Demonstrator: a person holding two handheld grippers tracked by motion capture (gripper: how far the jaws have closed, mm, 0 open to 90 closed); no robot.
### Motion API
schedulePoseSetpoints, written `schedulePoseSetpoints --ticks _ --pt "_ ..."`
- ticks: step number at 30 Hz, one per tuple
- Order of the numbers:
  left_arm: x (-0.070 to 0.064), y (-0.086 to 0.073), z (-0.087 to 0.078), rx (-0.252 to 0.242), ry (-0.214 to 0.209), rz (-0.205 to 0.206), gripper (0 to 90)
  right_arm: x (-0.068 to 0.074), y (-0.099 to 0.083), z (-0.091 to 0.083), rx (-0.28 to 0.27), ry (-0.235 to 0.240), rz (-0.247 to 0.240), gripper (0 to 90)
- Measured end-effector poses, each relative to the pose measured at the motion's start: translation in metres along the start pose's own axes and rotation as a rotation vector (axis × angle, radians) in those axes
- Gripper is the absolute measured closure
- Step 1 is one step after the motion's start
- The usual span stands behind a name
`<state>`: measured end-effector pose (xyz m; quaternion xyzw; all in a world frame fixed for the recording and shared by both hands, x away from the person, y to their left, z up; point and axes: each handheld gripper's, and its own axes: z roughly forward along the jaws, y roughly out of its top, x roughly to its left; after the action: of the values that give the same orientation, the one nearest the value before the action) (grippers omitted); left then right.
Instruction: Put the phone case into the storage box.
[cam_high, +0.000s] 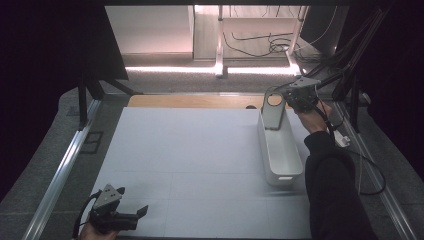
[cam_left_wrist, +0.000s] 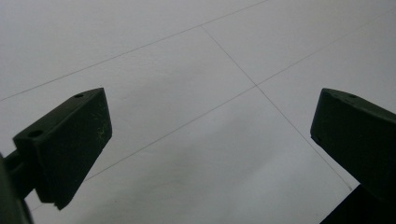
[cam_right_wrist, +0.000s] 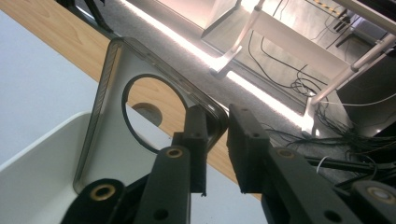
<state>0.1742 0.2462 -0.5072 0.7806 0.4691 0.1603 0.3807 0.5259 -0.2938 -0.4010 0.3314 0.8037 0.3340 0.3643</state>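
Right gripper (cam_high: 295, 96) pinching top corner of clear plastic panel (cam_high: 273, 111) with round hole – panel stands upright at far end of white bin (cam_high: 280, 150), right side of table (cam_high: 190, 160). Panel looks light, stiff, slick; thin rim best grip, hole edge second option. Lower end hidden inside bin – seating unclear. Left gripper (cam_high: 131, 216) idle near front edge, jaws spread, nothing between.

White long bin (cam_high: 280, 150) sits upright on the counter's right side, running front to back. Its far end has a raised handle tab (cam_high: 273, 107) with a round hole.
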Motion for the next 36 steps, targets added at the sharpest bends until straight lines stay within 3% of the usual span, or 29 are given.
schedulePoseSetpoints --ticks 12,22,31,36 --pt "0.0 0.0 0.0 0.0 0.0 -0.004 0.0 0.001 0.003 -0.005 -0.012 0.009 0.01 72.8" --pt "0.001 0.0 -0.001 -0.007 -0.003 -0.012 0.0 0.004 0.001 -0.017 -0.018 0.054 0.081 62.9" --pt "0.003 -0.001 -0.003 -0.025 -0.023 -0.028 0.0 0.006 -0.006 -0.027 0.003 0.05 0.106 55.1" --pt "0.003 -0.001 -0.003 -0.03 -0.023 -0.022 0.0 0.008 -0.011 -0.038 0.01 0.069 0.144 49.4"
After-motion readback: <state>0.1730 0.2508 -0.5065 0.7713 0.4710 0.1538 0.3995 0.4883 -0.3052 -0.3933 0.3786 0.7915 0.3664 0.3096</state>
